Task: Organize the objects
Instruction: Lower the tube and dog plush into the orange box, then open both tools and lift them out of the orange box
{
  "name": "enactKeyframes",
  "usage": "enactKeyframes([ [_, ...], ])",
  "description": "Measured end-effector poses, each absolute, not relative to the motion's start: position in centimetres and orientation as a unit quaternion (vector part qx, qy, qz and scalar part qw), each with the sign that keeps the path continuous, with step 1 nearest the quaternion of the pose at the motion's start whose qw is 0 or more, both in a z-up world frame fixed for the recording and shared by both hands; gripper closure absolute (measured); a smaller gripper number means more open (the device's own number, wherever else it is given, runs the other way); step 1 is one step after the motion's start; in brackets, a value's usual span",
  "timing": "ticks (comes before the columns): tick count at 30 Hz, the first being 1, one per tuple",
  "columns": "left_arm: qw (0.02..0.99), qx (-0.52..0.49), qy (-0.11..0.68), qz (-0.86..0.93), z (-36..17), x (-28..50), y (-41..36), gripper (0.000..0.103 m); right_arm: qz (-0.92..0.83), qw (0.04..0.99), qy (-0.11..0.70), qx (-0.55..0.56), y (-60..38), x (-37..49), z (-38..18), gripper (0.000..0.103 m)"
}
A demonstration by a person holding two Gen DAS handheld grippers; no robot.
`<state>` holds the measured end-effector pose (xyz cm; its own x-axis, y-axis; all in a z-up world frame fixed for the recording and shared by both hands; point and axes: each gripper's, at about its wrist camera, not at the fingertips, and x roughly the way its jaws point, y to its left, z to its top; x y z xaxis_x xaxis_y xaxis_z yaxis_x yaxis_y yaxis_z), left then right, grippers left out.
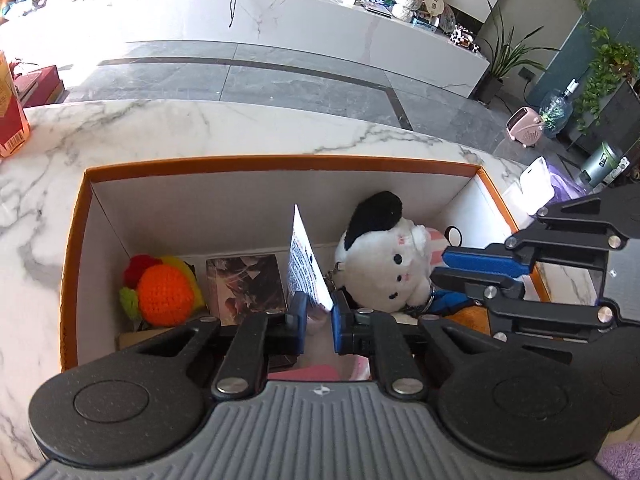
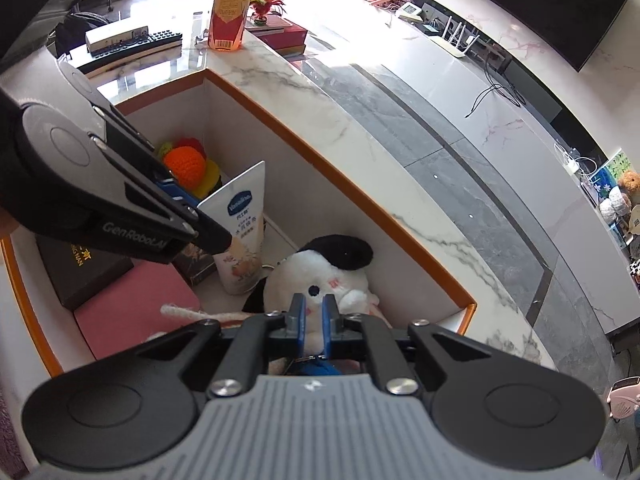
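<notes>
Left gripper (image 1: pixel 319 317), low centre of its frame: jaws narrow, clamped on the lower part of a white lotion tube (image 1: pixel 306 264) standing upright, crimped end up. Right gripper (image 2: pixel 313 322), low centre of its own frame: jaws nearly together, a bit of white plush between the blue pads; cannot tell if pinched. Just beyond, a white plush toy (image 2: pixel 320 272) with a black ear, lying right of the tube. Left of the tube, a dark patterned box (image 1: pixel 246 282); further left, a crocheted orange toy (image 1: pixel 164 290) in the corner. Lower left in the right view, a pink pad (image 2: pixel 136 312) and a brown box (image 2: pixel 76 272). All inside an orange-edged cardboard box (image 1: pixel 280 162) on a marble counter (image 1: pixel 120 128). Upper left, an orange drink bottle (image 2: pixel 230 8).
</notes>
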<state>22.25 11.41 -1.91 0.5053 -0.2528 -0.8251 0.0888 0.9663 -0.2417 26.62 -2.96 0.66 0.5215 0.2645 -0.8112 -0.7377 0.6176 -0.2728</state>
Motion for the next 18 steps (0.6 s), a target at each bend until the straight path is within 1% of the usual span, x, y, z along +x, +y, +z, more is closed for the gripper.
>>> enactKeyframes([
  [6, 0.881, 0.002, 0.465, -0.084, -1.4, 21.9, 9.6, 0.09, 0.306, 0.816, 0.378, -0.312, -3.5, 25.6, 0.8, 0.094],
  [9, 0.889, 0.068, 0.446, -0.078, -1.3, 21.2, 8.0, 0.091, 0.306, 0.816, 0.377, -0.312, -3.8, 25.3, 0.8, 0.094],
  [11, 0.889, 0.094, 0.44, -0.085, -1.3, 20.6, 7.2, 0.091, 0.304, 0.818, 0.376, -0.311, -3.9, 25.3, 0.8, 0.094],
  [14, 0.883, 0.103, 0.448, -0.098, -1.3, 20.3, 6.7, 0.091, 0.302, 0.82, 0.378, -0.305, -4.1, 25.4, 0.7, 0.094],
  [18, 0.876, 0.086, 0.462, -0.107, -0.8, 20.1, 7.0, 0.091, 0.301, 0.824, 0.377, -0.297, -4.4, 25.5, 0.7, 0.094],
])
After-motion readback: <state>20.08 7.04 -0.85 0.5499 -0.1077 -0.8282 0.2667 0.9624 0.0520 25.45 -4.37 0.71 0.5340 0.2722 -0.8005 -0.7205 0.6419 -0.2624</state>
